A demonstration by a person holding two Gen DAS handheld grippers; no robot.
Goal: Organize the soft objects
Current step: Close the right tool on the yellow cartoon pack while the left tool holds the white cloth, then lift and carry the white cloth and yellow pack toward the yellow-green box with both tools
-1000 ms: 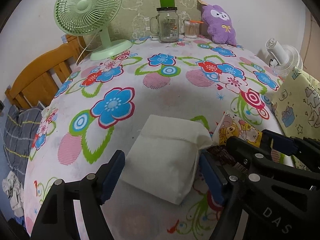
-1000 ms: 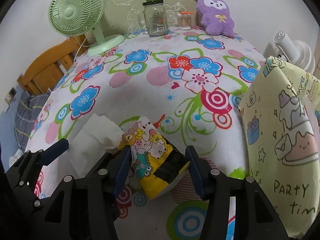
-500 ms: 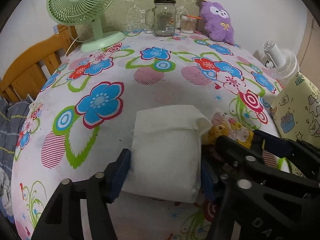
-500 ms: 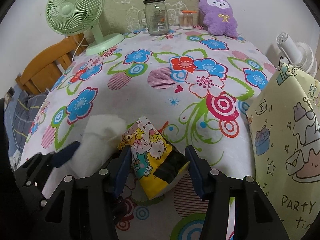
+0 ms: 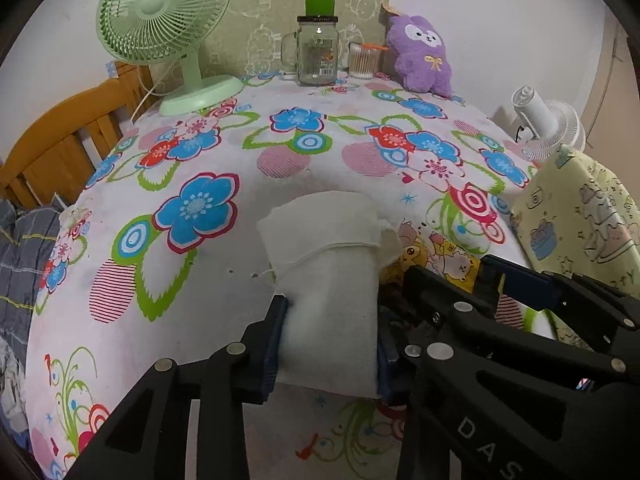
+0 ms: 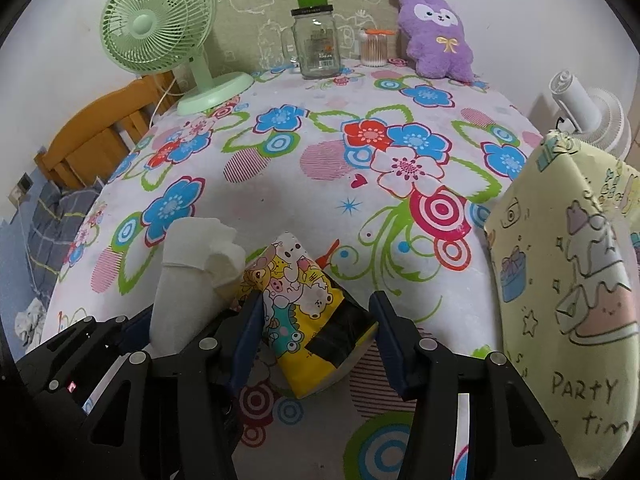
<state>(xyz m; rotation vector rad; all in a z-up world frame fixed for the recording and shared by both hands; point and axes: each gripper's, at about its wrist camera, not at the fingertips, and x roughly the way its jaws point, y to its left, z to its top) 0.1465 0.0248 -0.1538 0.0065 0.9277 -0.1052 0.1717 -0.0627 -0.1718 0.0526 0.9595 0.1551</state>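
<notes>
My left gripper is shut on a white soft cloth pack and holds it tilted up off the flowered tablecloth; it also shows in the right wrist view. My right gripper is open around a yellow cartoon-print tissue pack lying on the cloth, jaws on both sides without squeezing. The tissue pack also shows in the left wrist view, just right of the white pack. A purple plush toy sits at the table's far right.
A yellow-green cartoon gift bag stands close on the right. A green desk fan, a glass jar mug and a cotton-swab jar stand at the back. A white fan and a wooden chair flank the table.
My left gripper has closed on the white cloth pack and raised its far end off the table. The right gripper stays open around the tissue pack.
</notes>
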